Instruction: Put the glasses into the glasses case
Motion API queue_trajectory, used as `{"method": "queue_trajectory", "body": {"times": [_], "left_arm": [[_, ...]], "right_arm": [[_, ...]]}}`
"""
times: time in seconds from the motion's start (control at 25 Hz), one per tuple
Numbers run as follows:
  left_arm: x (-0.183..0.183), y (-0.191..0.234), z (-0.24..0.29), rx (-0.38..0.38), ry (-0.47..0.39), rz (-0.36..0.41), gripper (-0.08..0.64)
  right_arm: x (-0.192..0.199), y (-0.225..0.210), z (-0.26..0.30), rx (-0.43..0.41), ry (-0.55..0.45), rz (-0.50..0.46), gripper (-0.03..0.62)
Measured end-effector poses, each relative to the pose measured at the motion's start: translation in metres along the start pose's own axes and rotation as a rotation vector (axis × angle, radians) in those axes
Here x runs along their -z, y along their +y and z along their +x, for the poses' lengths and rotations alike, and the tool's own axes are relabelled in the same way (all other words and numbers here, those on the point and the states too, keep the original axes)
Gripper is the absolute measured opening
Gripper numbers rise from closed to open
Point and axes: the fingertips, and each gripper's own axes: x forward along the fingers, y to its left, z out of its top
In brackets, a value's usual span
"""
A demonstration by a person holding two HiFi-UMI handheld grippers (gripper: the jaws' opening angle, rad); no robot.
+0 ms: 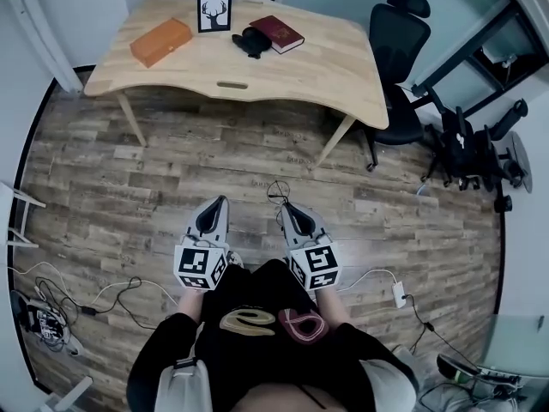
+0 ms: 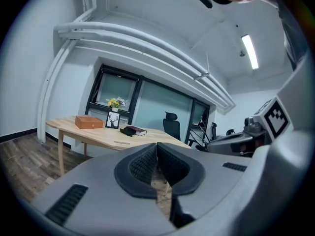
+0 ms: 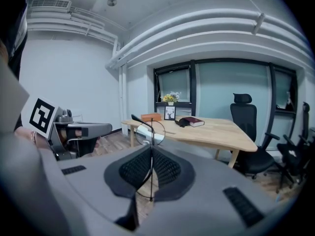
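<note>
Currently, both grippers are held side by side low in the head view, over the wood-plank floor point(image 1: 171, 170) and well apart from the table point(image 1: 292, 80).

Left gripper point(image 1: 220, 202): clenched. In the left gripper view its ribbed pads point(image 2: 142, 163) are met at the tips and nothing is caught between them; only a strip of floor is seen through the slit lower down.

Right gripper point(image 1: 284, 206): clamped on the glasses point(image 1: 276, 190), a thin dark wire frame with round lenses. In the right gripper view the frame is pinched edge-on between the pads point(image 3: 167, 168). One lens is raised above the jaw tips, a temple arm is projected up and to the left, and a further arc of wire is seen curving down between the pads. The glasses are thus carried in the air, over the floor, not on the table.

Marker cubes are noted at the rear of each gripper, left point(image 1: 200, 267) and right point(image 1: 313, 266), close to the person's dark top.

Table contents are recorded as follows: an orange box point(image 1: 160, 41) towards the left end; a framed deer picture point(image 1: 214, 12) standing at the far edge; a black object point(image 1: 251, 41) lying just beside a dark red book point(image 1: 277, 33). A black office chair point(image 1: 399, 45) is placed at the table's right end. Loose cables point(image 1: 51, 316) are seen on the floor at the lower left.
</note>
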Motion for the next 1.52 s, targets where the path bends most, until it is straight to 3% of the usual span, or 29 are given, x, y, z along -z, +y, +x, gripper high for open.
{"method": "queue_trajectory", "body": {"times": [0.4,0.8,1.52], "left_arm": [[-0.004,0.018,0.002,0.009,0.007,-0.009,0.018],[-0.007,0.049,0.01,-0.055,0.005,-0.015,0.018],[-0.035,0.095,0.109,-0.17,0.0,-0.012,0.018]], "right_arm": [[-0.002,0.012,0.024,-0.011,0.029,-0.013,0.017],[-0.015,0.01,0.066,-0.054,0.027,-0.057,0.017],[-0.059,-0.065,0.17,-0.126,0.022,-0.08,0.017]]}}
